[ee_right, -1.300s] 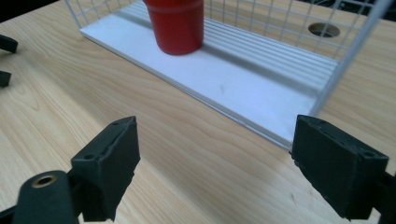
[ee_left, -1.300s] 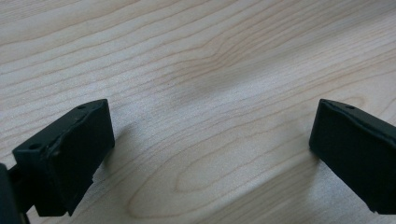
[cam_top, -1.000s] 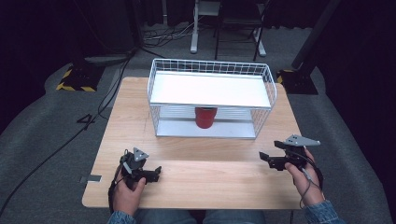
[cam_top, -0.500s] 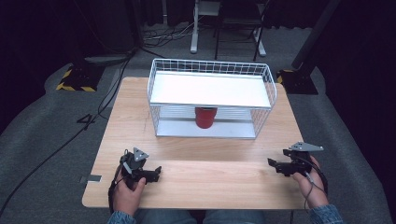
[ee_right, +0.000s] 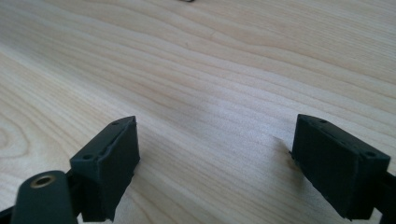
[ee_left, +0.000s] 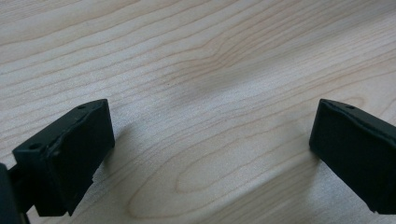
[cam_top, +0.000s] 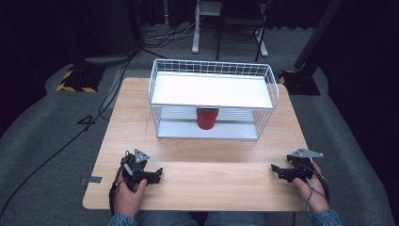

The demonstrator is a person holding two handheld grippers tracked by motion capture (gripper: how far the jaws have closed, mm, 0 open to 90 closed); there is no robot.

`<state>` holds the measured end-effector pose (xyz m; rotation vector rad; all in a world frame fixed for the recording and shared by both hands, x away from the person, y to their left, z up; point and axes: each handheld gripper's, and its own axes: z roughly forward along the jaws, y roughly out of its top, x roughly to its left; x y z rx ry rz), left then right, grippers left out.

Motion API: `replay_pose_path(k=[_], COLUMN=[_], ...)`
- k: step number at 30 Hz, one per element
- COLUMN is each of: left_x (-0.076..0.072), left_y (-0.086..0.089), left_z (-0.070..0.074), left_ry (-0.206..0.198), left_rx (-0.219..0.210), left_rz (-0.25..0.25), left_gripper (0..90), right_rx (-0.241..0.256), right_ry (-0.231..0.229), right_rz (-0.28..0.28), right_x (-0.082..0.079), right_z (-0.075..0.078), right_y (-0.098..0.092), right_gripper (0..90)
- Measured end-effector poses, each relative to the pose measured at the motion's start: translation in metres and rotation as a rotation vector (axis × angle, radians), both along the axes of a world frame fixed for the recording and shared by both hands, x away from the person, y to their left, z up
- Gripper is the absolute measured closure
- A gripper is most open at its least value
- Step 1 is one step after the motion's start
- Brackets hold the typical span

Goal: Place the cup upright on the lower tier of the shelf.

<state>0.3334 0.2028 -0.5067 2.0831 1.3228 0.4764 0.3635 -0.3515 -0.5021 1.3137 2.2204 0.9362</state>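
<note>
While wide apart, both tongs [cam_top: 160, 172] [cam_top: 274, 167] hold nothing.

Lighting even and bright on the wooden table [cam_top: 197, 181], surroundings falling to near-black; soft shadows beside the black jaws in both gripper views, likely from overhead light; high view slightly soft, near jaw edges blurred, faint sheen on the wood grain.

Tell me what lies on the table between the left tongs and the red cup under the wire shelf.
Nothing but bare wood: in the high view, the table is bare from the left tongs up to the wire shelf, whose lower level holds the red cup.
</note>
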Motion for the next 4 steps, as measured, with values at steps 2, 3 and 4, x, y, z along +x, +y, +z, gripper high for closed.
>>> replay_pose_path(k=[2, 3, 4], left_x=[0.0, 0.0, 0.0001], left_y=[0.0, 0.0, 0.0], left_z=[0.0, 0.0, 0.0], left_ry=[0.0, 0.0, 0.0], left_rx=[0.0, 0.0, 0.0], left_rz=[0.0, 0.001, 0.0], left_gripper=[0.3, 0.3, 0.3], right_rx=[0.009, 0.007, 0.006], right_ry=[-0.024, -0.026, -0.027], right_rz=[-0.02, -0.021, -0.027], right_x=[-0.001, -0.0013, -0.0018], right_z=[-0.0026, -0.003, -0.003], right_y=[0.0012, 0.0018, 0.0021], right_gripper=[13.3, 13.0, 13.0])
